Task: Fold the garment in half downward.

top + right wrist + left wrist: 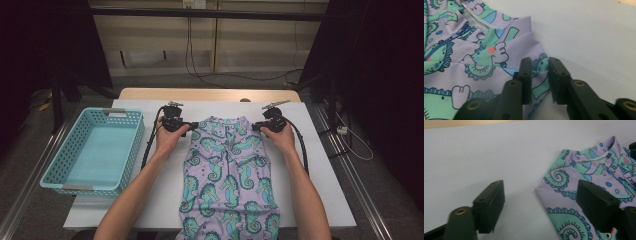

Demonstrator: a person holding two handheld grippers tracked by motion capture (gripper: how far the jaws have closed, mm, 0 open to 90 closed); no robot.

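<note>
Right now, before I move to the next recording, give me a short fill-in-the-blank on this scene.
1. The garment is printed with ____.
2. The basket left of the table is coloured ____.
3. The right gripper has pinched the garment's ____ edge.
4. The left gripper has its jaws ____.

Missing words: seahorses; blue; shoulder; open

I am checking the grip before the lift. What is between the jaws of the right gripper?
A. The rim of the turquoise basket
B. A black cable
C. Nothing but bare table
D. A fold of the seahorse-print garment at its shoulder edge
D: in the right gripper view, the right gripper has its jaws nearly together on a pinched fold of the seahorse-print garment, at the shoulder edge.
</note>
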